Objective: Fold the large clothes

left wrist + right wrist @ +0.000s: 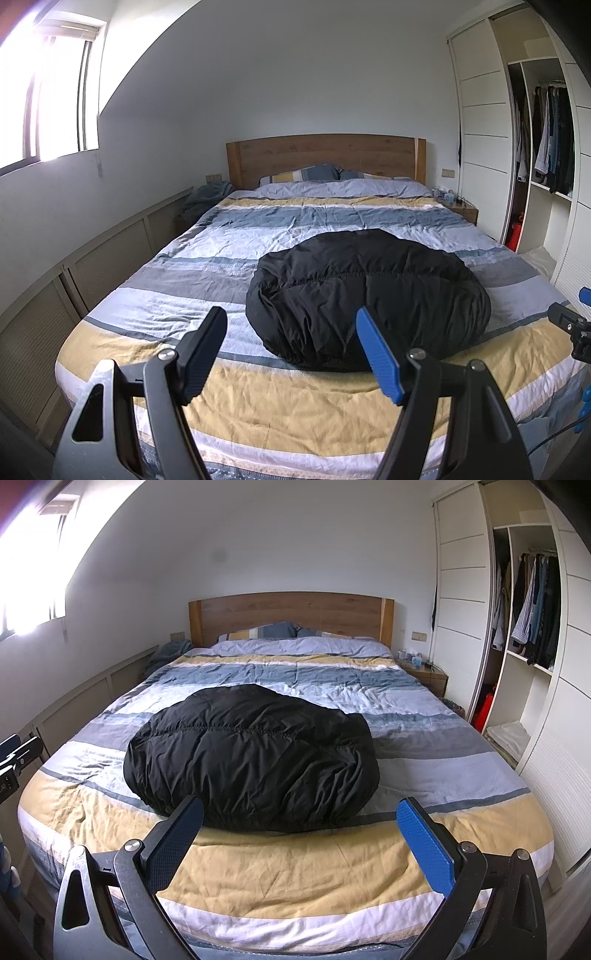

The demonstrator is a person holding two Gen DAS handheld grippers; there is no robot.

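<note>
From the left wrist camera, the left gripper (291,325) hangs above the foot of the bed with its jaws spread apart and nothing between them; one pad is black, the other ribbed blue. Ahead lies the black puffer jacket (369,295), bundled into a rounded, crinkled mound with a gathered seam across it, resting on the striped duvet (184,295) right of the bed's middle. Part of the right gripper (570,325) shows at the frame's right edge, cut off. A bright window (48,92) is washed out by glare.

From the right wrist camera, the right gripper (300,812) is likewise spread wide and empty, above the yellow stripe. Here the jacket (251,760) sits left of centre, near the foot end. The open wardrobe (532,620) shows hanging clothes more clearly, and a nightstand (424,672) carries small items too tiny to identify. A wooden headboard (291,616) stands behind the pillows (266,631).
</note>
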